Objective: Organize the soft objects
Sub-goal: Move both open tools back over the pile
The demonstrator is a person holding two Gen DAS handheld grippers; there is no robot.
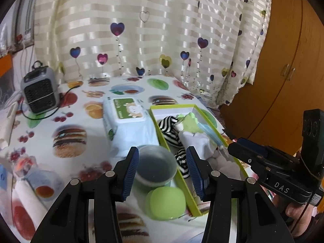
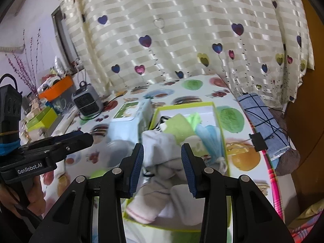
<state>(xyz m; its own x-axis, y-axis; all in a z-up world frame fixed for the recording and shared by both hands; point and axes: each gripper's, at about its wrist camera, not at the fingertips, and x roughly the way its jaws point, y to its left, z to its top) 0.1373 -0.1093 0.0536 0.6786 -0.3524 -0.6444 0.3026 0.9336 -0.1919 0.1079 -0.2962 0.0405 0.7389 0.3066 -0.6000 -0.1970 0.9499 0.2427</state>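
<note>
We saw shallow green-rimmed cardboard box (image 2: 217, 113) holding socks. Left gripper (image 1: 163, 174) wide, empty, beside box above clear plastic cup (image 1: 156, 165). Right gripper (image 2: 163, 167) parted, empty, over box's white socks (image 2: 160, 147).

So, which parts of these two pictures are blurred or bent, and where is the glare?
Left wrist view: the green sponge and clear cup look soft and blurred; the wardrobe edge bends from the lens. Right wrist view: the socks in the box smear, and the curtain shows shiny glare bands.
</note>
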